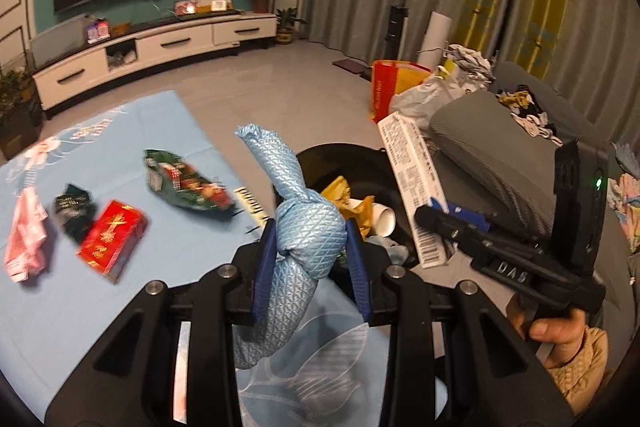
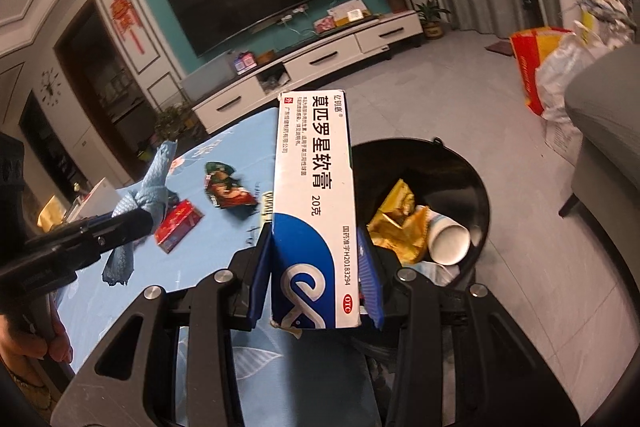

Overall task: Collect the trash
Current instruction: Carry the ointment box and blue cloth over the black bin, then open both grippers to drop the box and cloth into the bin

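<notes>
Gripping a knotted blue cloth (image 1: 308, 227), the left hand-held gripper (image 1: 312, 247) has its blue pads clamped on either side of the knot, the cloth's tail sticking up beyond the fingers. The right hand-held gripper (image 2: 316, 267) is closed on a white-and-blue medicine box (image 2: 314, 195), which stands up lengthwise between its pads. Both hover near the right edge of the tabletop (image 1: 120, 327), with its light blue cover, beside a black trash bin (image 2: 472, 179) on the floor. Inside the bin lie a yellow wrapper (image 2: 400, 223) and a white paper cup (image 2: 450, 241). Left on the tabletop: a red box (image 1: 114, 241), a green snack packet (image 1: 188, 187), a dark small wrapper (image 1: 74, 211) and a pink packet (image 1: 26, 239) at the far left. A grey sofa (image 1: 492, 155) sits to the right.
</notes>
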`<state>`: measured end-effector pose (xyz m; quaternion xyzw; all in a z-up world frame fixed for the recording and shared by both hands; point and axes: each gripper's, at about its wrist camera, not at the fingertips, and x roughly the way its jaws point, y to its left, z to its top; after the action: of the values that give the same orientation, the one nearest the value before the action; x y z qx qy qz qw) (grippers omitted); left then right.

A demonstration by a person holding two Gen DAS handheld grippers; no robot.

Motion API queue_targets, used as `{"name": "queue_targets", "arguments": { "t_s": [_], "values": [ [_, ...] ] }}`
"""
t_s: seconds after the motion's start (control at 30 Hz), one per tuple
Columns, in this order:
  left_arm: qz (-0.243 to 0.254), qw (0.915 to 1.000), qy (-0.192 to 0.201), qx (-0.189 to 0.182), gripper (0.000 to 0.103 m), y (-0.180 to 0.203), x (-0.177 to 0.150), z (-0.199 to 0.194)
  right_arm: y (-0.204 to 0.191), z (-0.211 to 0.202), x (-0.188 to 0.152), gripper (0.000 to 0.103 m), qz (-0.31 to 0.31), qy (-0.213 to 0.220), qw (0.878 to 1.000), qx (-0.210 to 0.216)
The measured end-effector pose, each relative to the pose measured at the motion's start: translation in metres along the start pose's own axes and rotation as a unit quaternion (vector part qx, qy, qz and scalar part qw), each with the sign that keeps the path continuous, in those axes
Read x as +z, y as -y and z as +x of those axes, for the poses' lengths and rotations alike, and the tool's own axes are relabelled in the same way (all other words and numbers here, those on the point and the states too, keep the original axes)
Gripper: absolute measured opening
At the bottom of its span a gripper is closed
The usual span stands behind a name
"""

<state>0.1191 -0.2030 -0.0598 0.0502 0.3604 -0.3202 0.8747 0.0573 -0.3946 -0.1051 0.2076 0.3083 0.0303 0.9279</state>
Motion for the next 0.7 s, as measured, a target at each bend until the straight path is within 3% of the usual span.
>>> {"name": "queue_targets", "arguments": {
  "t_s": [0.23,0.6,0.7],
  "values": [
    [0.015,0.9993,-0.019,-0.030,0.035,0.016,0.013,0.044,0.021,0.012,-0.002,0.041,0.027,-0.008,1.000,-0.013],
    [0.023,0.9982,-0.044,-0.033,0.035,0.024,0.019,0.096,0.035,0.034,0.003,0.042,0.037,-0.017,0.999,-0.024],
    [0.021,0.9982,-0.045,-0.034,0.044,0.022,0.019,0.101,0.036,0.040,0.003,0.042,0.040,-0.020,0.999,-0.025]
  ]
}}
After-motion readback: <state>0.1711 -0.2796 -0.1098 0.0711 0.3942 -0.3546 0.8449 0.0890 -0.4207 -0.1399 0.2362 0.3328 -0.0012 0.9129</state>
